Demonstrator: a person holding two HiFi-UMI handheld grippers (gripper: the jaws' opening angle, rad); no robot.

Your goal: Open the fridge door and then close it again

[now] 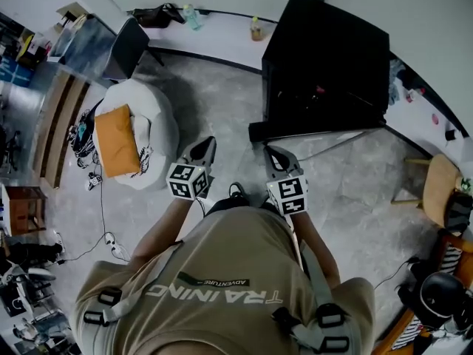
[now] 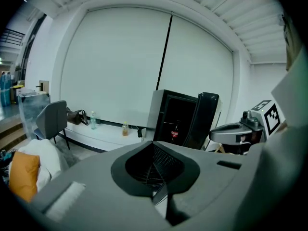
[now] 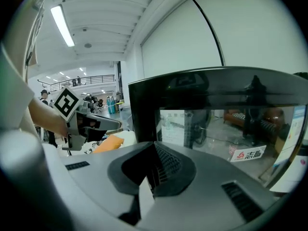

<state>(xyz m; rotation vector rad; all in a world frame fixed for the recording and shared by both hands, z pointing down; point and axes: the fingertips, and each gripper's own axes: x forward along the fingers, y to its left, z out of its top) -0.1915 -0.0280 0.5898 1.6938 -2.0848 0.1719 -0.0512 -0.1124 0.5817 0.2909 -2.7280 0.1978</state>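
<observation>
Nearest the person, the left gripper (image 1: 203, 148) and the right gripper (image 1: 275, 157) are held side by side at waist height, each with its jaws pressed together on nothing and neither touching anything. Just beyond them on the floor stands the black fridge (image 1: 325, 58). Its glass door (image 2: 207, 120) looks swung partly out, and a red-labelled bottle (image 2: 175, 131) shows in the dark interior. So the opening half seems done, and what is left is to push the door shut, most likely with the right gripper, which faces the glass closely.
</observation>
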